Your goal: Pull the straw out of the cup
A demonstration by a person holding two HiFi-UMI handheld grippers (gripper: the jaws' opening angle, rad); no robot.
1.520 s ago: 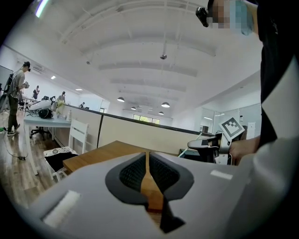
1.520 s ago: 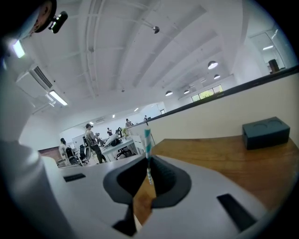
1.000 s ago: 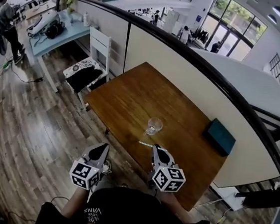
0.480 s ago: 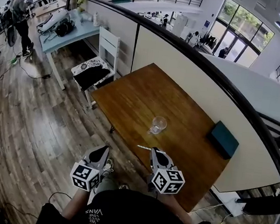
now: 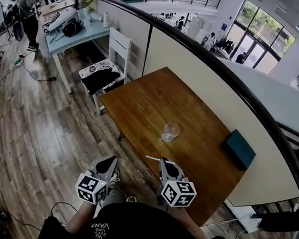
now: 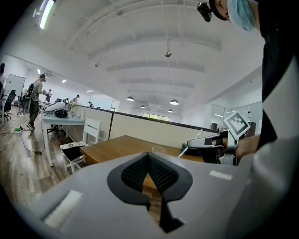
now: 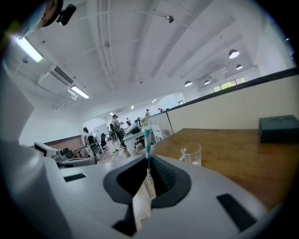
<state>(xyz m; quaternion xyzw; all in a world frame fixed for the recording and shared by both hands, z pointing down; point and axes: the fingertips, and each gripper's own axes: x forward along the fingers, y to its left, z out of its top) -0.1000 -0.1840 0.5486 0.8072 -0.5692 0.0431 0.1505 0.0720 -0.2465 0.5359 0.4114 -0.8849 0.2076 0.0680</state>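
Straw [image 7: 147, 142] stripes only in right gripper view

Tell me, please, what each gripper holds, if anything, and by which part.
The right gripper pinches the straw near one end, the rest sticking out clear of the cup. The left gripper is shut on nothing.

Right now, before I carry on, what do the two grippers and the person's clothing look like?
The left gripper and right gripper match: pale grey bodies narrowing to black jaw tips, with black ribbed pads inside. Each carries a white cube printed with black square markers at its rear. The person wears a black top with white lettering.
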